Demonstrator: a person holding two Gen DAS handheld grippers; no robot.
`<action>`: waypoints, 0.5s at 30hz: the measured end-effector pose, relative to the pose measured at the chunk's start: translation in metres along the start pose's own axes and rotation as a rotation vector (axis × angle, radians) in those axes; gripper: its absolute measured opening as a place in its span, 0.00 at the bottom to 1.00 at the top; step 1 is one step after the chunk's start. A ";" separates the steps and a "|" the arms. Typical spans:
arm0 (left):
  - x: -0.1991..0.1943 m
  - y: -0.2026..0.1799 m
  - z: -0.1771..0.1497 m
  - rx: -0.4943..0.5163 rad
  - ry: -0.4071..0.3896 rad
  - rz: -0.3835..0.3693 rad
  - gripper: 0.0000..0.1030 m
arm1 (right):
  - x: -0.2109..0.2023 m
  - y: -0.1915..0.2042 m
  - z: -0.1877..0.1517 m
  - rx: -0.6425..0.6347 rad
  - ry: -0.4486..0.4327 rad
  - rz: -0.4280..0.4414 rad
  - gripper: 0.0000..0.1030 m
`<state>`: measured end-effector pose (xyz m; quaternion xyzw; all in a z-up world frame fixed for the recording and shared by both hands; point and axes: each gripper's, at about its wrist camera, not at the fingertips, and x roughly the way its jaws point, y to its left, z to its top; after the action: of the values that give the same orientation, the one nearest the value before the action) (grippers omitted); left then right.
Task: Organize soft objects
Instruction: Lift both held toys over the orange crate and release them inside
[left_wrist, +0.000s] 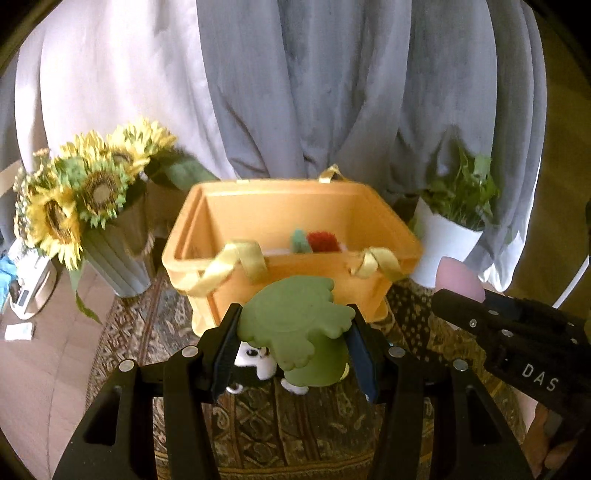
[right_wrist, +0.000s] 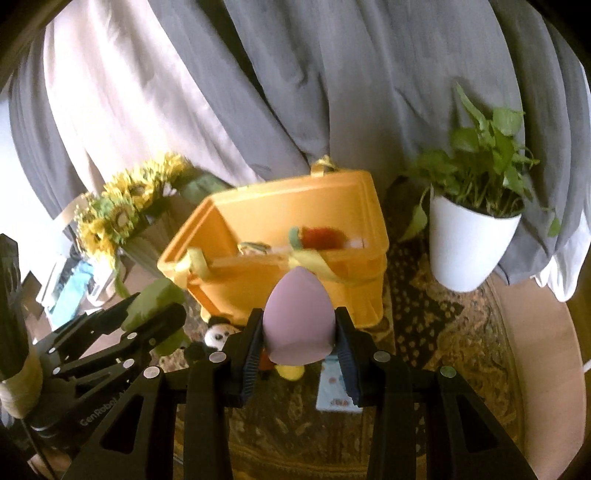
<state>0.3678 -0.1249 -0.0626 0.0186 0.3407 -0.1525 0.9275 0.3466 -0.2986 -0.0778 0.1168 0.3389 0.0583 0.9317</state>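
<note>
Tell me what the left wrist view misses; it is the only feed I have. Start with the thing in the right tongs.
Observer: The right tongs are shut on a pink egg-shaped sponge, held point-up.
Operator: Report what lies under it.
Observer: On the rug, a small pale printed packet lies right below those tongs.
Operator: Name the black-and-white toy below my green piece.
Observer: It is a small panda plush, lying on the rug in front of the yellow basket.
</note>
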 end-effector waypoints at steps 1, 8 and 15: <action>-0.001 0.000 0.002 0.001 -0.008 0.000 0.53 | -0.001 0.001 0.002 0.001 -0.009 0.001 0.37; -0.010 0.003 0.021 0.004 -0.070 0.012 0.53 | -0.005 0.007 0.020 -0.009 -0.062 0.011 0.37; -0.015 0.006 0.042 0.018 -0.129 0.036 0.53 | -0.007 0.011 0.042 -0.019 -0.120 0.009 0.37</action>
<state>0.3850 -0.1213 -0.0212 0.0230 0.2785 -0.1399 0.9499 0.3684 -0.2965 -0.0394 0.1126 0.2811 0.0587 0.9512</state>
